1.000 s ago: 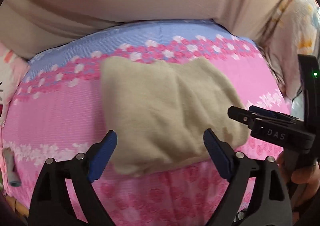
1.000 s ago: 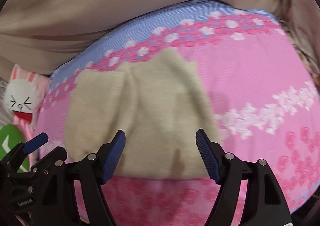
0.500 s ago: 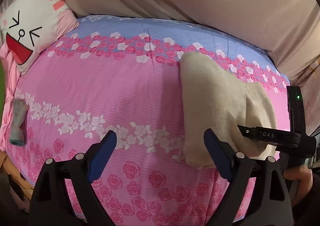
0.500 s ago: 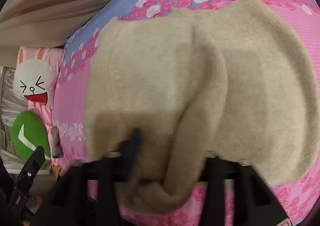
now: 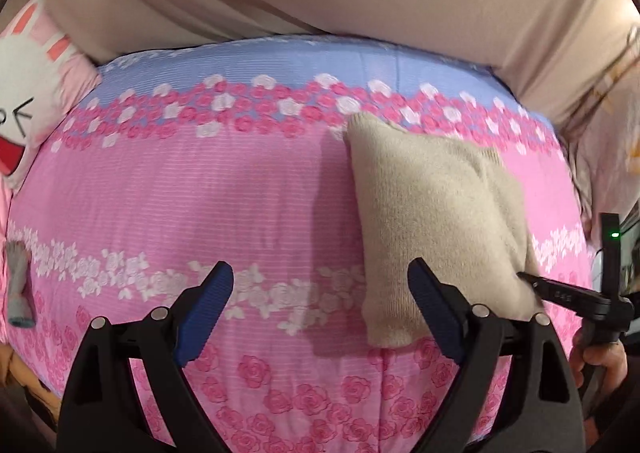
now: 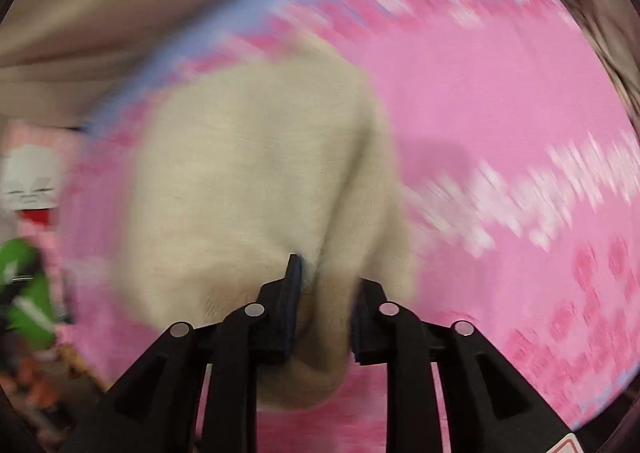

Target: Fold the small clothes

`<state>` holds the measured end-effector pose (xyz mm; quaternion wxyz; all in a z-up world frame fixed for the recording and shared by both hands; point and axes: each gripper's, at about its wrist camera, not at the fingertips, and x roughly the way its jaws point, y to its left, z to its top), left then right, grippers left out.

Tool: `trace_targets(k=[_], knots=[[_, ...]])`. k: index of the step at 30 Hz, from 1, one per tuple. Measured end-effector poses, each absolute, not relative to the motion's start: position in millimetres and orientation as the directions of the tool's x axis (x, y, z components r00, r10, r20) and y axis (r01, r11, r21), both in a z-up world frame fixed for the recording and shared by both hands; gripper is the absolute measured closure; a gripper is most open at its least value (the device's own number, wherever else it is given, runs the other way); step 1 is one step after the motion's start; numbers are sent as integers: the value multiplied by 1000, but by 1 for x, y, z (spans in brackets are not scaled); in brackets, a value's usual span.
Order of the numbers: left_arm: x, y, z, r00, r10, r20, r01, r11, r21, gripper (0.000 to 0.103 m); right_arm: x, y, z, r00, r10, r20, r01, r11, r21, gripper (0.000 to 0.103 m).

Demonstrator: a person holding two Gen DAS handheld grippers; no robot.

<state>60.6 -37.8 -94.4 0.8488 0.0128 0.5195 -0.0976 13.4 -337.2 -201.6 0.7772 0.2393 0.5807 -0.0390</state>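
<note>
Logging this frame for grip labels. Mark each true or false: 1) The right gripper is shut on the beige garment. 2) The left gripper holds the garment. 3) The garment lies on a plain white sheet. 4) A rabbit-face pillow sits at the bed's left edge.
1) True: the right gripper pinches a bunched fold of the beige garment.
2) False: the left gripper is open, and nothing sits between its fingers.
3) False: it lies on a pink and blue floral bedspread.
4) True: the rabbit-face pillow is there.
</note>
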Motion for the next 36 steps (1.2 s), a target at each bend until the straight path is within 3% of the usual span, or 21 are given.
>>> trace_targets(k=[2, 8, 11, 16, 22, 24, 26, 30, 34, 36], knots=[[62, -58, -96, 438, -130, -889, 207, 977, -41, 16, 5, -339, -176, 413, 196, -889, 338, 874, 350, 82], [62, -97, -103, 427, -108, -898, 262, 965, 9, 16, 9, -314, -110, 553, 71, -830, 226, 946, 231, 83], [62, -104, -105, 422, -97, -901, 267, 964, 21, 16, 22, -297, -125, 527, 116, -842, 171, 956, 239, 83], [65, -110, -111, 415, -77, -907, 264, 964, 39, 16, 31, -300, -197, 383, 56, -922, 158, 980, 125, 84], [69, -100, -126, 371, -75, -926, 230, 973, 14, 16, 17, -311, -157, 457, 128, -880, 171, 959, 228, 83], [69, -91, -131, 339, -121, -933, 224, 974, -45, 16, 10, -308, -152, 458, 122, -881, 160, 963, 217, 77], [67, -79, -135, 311, -176, -934, 218, 970, -110, 16, -3, -311, -155, 436, 125, -891, 162, 963, 214, 65], [53, -55, -152, 228, -311, -923, 233, 937, -258, 15, -27, -323, -169, 405, 228, -885, 207, 920, 332, 48], [37, -61, -164, 171, -336, -926, 344, 901, -263, 15, -23, -331, -192, 385, 419, -822, 306, 782, 542, 38], [34, -65, -166, 175, -330, -928, 367, 896, -249, 15, -15, -326, -204, 356, 488, -797, 340, 727, 597, 37]])
